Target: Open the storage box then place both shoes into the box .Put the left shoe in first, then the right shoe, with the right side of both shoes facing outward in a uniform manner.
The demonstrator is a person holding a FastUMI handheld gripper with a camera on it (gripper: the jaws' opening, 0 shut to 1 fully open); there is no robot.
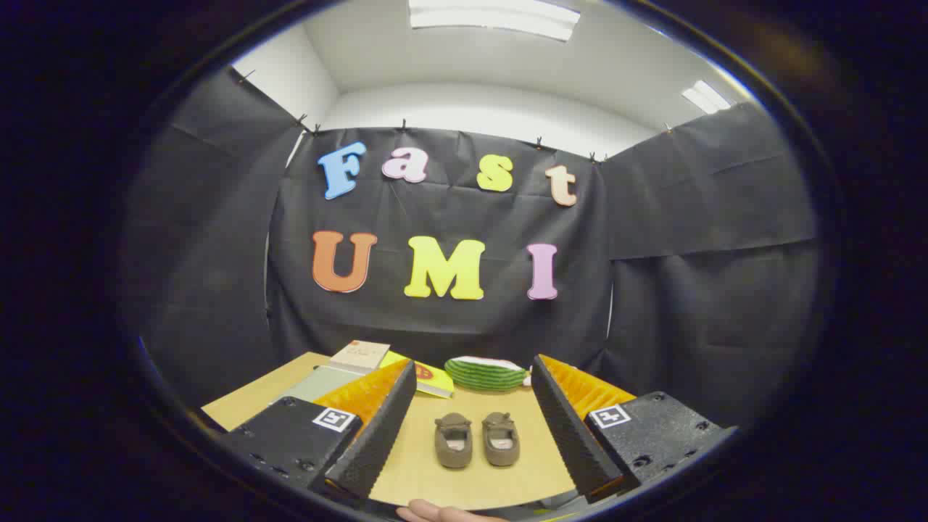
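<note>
Counter (500, 475): a tan surface running ahead of the claw and out to the booth wall; the pale stretch between the fingers is bare apart from the shoes.
Claw (475, 420): spread wide, holding nothing, raised above the counter and looking level toward the wall.
Storage box: I cannot pick it out with confidence. Flat things lie beyond the left finger: a greyish-green slab (319, 383), a pale booklet-like piece (360, 355) and a yellow one (428, 378). Whether any of these is the box or its lid I cannot tell.
Green ribbed thing (486, 373): a low round object with a white top, beyond the fingers near the wall.
Shoes: two small brown strap shoes side by side between the fingers, just ahead of them, one (453, 440) to the left and one (501, 438) to the right, nearly touching.
Hand: a fingertip (435, 513) shows under the claw.
Step in hand: probably opening the box, since the shoes sit untouched.
Doing it well: find the box first, tilt the claw down, come at the lid edge squarely, and leave the shoes undisturbed so left and right stay readable.
</note>
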